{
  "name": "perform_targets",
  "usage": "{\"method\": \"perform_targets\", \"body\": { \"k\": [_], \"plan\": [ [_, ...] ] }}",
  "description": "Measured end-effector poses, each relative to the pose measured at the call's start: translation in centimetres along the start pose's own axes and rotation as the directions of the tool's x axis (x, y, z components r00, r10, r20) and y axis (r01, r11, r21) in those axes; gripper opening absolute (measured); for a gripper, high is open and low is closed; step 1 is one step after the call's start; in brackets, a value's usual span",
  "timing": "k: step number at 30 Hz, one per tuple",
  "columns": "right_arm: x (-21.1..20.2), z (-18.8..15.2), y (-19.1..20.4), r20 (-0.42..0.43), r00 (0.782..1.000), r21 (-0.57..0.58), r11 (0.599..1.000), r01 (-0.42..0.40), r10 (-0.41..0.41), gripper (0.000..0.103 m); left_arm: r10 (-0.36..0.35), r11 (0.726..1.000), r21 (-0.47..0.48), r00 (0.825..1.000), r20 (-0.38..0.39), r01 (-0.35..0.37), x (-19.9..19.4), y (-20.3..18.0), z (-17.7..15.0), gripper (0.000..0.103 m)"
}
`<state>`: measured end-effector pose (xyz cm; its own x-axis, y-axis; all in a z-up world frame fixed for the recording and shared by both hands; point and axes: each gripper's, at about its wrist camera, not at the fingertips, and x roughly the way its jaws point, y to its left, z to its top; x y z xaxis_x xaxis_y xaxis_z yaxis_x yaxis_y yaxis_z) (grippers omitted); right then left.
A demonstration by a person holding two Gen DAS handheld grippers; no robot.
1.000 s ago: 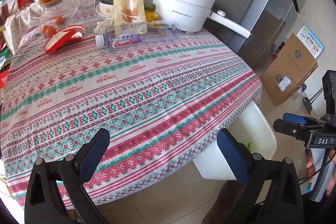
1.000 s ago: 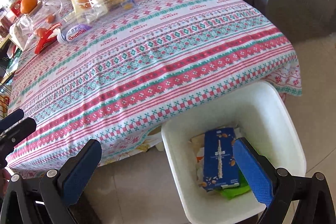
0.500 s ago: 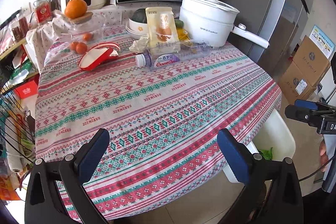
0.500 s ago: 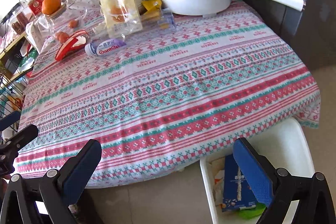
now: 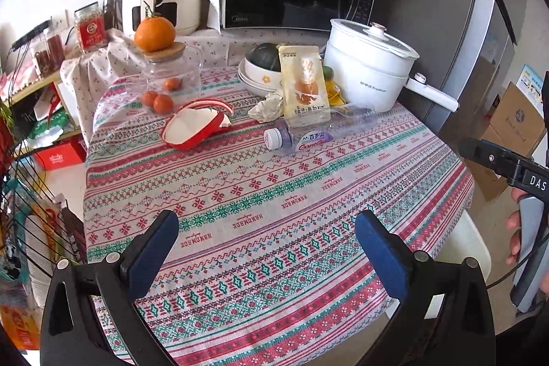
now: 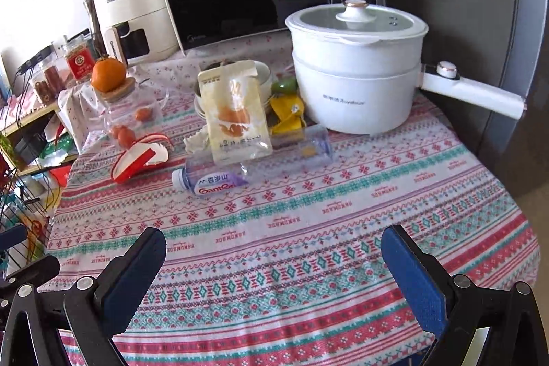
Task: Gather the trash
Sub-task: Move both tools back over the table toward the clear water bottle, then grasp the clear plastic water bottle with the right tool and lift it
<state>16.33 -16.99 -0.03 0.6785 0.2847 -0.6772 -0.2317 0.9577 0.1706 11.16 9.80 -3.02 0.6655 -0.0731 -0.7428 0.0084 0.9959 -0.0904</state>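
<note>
Table (image 5: 274,228): patterned cloth, near half bare.
Bin (image 5: 463,249): white, on the floor off the table's right edge.
Snack bag (image 6: 235,112): propped upright near the far edge.
Bottle (image 6: 240,167): lying before the bag, cap leftward; likely next pick, so close across its middle.
Red-and-white wrapper (image 5: 194,127): left of bottle.
Crumpled tissue (image 5: 267,107): beside bag.
Left gripper (image 5: 266,256), right gripper (image 6: 274,273): both spread wide, empty, over the near edge.

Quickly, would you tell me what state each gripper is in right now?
Left gripper: open, holding nothing, above the tablecloth.
Right gripper: open, holding nothing.
</note>
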Motion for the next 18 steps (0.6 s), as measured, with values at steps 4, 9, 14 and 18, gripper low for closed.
{"method": "perform_targets", "body": {
  "k": [4,9,14,18],
  "plan": [
    [4.6,0.1,0.5,-0.072,0.997,-0.016,1.0,-0.01,0.009,0.103,-0.007,1.0,-0.019,0.999,-0.034,0.006,2.2,0.9,0.2,0.103],
    [10.1,0.2,1.4,-0.162,0.987,-0.043,0.999,-0.008,0.001,0.103,-0.006,0.999,-0.049,0.998,-0.067,0.003,3.7,2.2,0.5,0.103],
    [14.5,1.8,1.6,-0.195,0.98,0.078,0.997,-0.02,0.035,0.103,0.005,0.996,-0.089,0.995,-0.102,-0.014,4.4,3.8,0.8,0.103],
    [17.2,3.9,0.9,-0.203,0.978,0.281,0.96,0.016,0.043,0.103,0.008,0.99,-0.137,0.992,-0.13,-0.026,4.9,5.3,0.8,0.103]
  ]
}}
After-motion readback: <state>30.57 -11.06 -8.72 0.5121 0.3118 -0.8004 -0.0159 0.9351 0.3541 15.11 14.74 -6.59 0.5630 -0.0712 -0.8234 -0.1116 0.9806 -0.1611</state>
